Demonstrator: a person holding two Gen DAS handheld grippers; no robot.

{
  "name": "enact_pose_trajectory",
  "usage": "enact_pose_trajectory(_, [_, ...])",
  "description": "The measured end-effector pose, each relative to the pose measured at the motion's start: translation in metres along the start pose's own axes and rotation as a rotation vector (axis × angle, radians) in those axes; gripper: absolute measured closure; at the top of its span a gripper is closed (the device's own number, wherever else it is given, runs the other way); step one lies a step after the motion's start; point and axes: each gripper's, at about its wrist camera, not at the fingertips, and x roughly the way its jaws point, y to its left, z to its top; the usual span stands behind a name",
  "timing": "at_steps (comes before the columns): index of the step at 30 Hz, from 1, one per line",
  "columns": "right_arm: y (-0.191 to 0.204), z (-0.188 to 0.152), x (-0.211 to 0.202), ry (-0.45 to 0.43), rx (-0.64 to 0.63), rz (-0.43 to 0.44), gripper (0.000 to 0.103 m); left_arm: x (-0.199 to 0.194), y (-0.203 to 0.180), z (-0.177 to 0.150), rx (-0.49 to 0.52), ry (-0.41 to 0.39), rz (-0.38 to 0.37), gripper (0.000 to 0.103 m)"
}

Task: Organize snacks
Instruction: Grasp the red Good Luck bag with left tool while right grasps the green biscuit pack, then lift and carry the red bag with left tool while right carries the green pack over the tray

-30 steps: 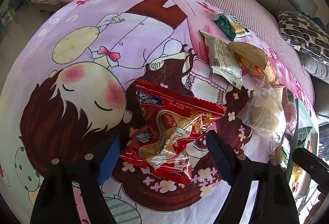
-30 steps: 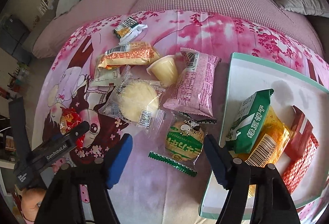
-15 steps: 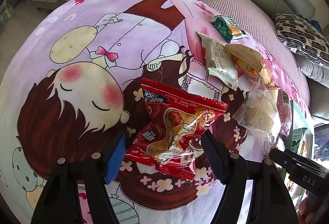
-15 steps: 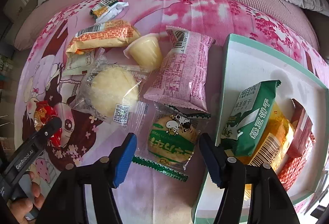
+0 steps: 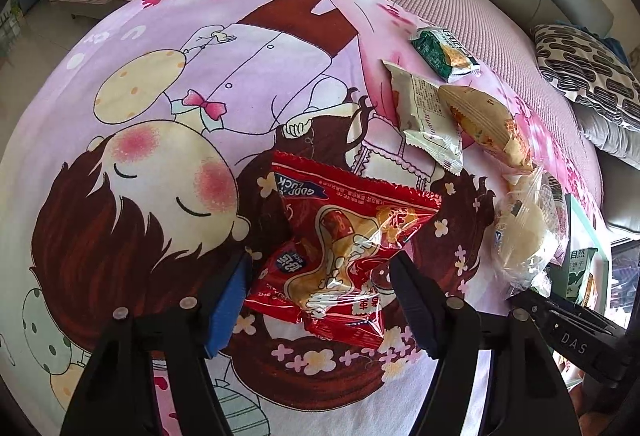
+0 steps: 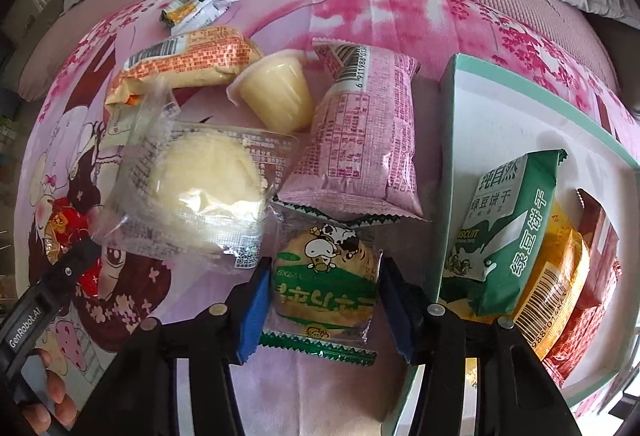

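Observation:
My left gripper (image 5: 320, 296) is open, its fingers on either side of two red snack packets (image 5: 340, 248) lying on the cartoon blanket (image 5: 160, 116). My right gripper (image 6: 320, 300) is open, its jaws close on both sides of a round green-labelled cake packet (image 6: 326, 284); I cannot tell whether they touch it. To its right a white tray with a teal rim (image 6: 448, 140) holds a green biscuit bag (image 6: 508, 232), an orange packet (image 6: 556, 276) and a red packet (image 6: 592, 292).
Around the right gripper lie a clear-wrapped pale cake (image 6: 204, 188), a pink packet (image 6: 360, 140), a jelly cup (image 6: 276, 92), an orange packet (image 6: 188, 64) and a small green packet (image 6: 196, 4). Sofa cushions and a patterned pillow (image 5: 588, 72) lie beyond.
Both grippers have moved forward and down. The left fingers now straddle the red packets; the right jaws have narrowed around the green cake packet.

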Motion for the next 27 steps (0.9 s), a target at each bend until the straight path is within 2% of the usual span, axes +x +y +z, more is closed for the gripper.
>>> enact_pose_trajectory(4, [0.009, -0.005, 0.001, -0.024, -0.017, -0.021, 0.047, 0.001, -0.001, 0.000, 0.003, 0.000, 0.005, 0.031])
enact_pose_trajectory(10, [0.027, -0.024, 0.002, -0.126, -0.066, -0.091, 0.046, 0.002, 0.000, 0.001, -0.003, -0.002, 0.006, 0.033])
enact_pose_trajectory(13, [0.031, -0.026, 0.003, -0.141, -0.061, -0.093, 0.046, 0.001, 0.001, 0.003, -0.014, -0.007, 0.018, 0.040])
enact_pose_trajectory(18, [0.035, -0.029, 0.003, -0.163, -0.047, -0.090, 0.047, -0.001, 0.004, 0.004, -0.025, -0.015, 0.011, 0.043])
enact_pose_trajectory(20, [0.021, -0.040, -0.008, -0.192, -0.054, -0.090, 0.048, -0.002, 0.005, 0.004, -0.030, -0.018, 0.005, 0.043])
enact_pose_trajectory(24, [0.025, -0.058, -0.011, -0.225, -0.086, -0.111, 0.050, -0.005, 0.008, 0.005, -0.033, -0.019, 0.000, 0.043])
enact_pose_trajectory(27, [0.024, -0.071, -0.015, -0.239, -0.069, -0.086, 0.050, -0.007, 0.007, 0.006, -0.031, -0.022, 0.002, 0.043])
